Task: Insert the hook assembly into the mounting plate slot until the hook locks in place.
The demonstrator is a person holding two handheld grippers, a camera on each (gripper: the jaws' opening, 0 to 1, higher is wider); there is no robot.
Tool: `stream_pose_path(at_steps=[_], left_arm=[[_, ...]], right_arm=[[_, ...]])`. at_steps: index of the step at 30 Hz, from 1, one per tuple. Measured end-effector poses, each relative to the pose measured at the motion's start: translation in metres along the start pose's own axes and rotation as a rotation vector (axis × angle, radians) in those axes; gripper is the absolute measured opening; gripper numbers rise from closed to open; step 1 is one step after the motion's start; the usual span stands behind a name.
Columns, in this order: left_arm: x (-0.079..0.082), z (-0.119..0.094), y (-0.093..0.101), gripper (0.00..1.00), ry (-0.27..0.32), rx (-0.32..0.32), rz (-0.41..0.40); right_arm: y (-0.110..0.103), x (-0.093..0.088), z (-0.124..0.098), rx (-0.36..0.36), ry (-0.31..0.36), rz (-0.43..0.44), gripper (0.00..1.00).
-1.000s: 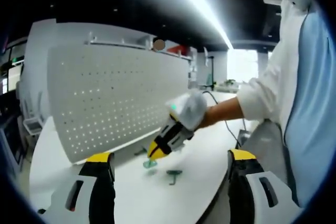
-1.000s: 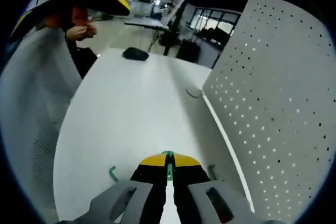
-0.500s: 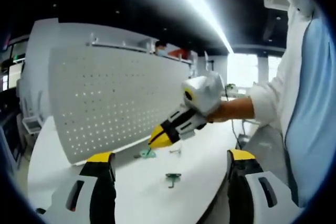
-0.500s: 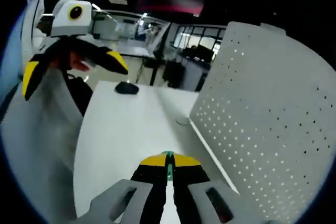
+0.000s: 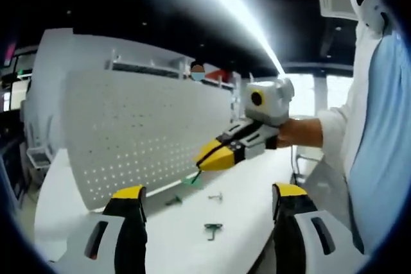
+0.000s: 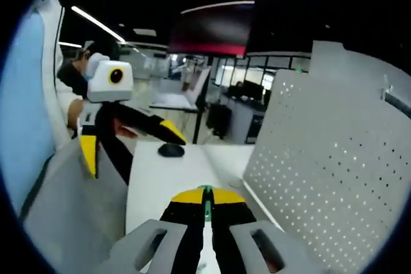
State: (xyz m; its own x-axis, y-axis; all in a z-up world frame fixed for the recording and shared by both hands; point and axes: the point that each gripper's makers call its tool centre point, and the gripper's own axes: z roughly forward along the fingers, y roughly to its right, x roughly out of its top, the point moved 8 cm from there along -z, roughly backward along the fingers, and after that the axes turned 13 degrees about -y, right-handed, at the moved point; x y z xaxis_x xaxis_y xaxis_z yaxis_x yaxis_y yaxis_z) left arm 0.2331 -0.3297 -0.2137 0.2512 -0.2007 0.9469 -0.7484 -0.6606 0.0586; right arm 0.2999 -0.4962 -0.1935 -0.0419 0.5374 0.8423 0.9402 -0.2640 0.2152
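Right gripper (image 5: 204,161) clenched on green hook (image 5: 191,178), up near pegboard (image 5: 128,133). Left gripper (image 5: 205,200) jaws spread, nothing held. Spare hooks (image 5: 212,229) on table (image 5: 180,235).

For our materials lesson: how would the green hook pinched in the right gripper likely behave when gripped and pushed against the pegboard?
The green hook looks thin and small, so probably light. It keeps its shape while pinched in the right gripper, suggesting it is fairly stiff. Held by a narrow edge, it might twist when pressed against the pegboard.

The right hand-held gripper (image 5: 204,162) has lifted the green hook (image 5: 192,178) up toward the pegboard (image 5: 135,136)
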Motion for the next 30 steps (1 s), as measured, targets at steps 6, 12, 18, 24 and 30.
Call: stream_pose_path(at_steps=[6, 12, 18, 24, 30], left_arm=[[0.005, -0.003, -0.001, 0.78, 0.03, -0.026, -0.034], [0.011, -0.004, 0.001, 0.68, 0.06, -0.062, -0.024], [0.013, -0.004, 0.007, 0.58, 0.08, -0.098, -0.001], [0.01, -0.003, 0.009, 0.48, 0.083, -0.118, 0.021], [0.01, -0.005, 0.007, 0.39, 0.107, -0.134, 0.022]], right_arm=[[-0.008, 0.02, -0.008, 0.11, 0.121, 0.051, 0.0], [-0.014, 0.028, -0.01, 0.199, 0.198, 0.077, 0.0], [-0.021, 0.031, -0.01, 0.257, 0.236, 0.104, 0.0], [-0.027, 0.037, -0.01, 0.306, 0.266, 0.126, 0.0], [-0.03, 0.039, -0.01, 0.339, 0.282, 0.138, 0.0]])
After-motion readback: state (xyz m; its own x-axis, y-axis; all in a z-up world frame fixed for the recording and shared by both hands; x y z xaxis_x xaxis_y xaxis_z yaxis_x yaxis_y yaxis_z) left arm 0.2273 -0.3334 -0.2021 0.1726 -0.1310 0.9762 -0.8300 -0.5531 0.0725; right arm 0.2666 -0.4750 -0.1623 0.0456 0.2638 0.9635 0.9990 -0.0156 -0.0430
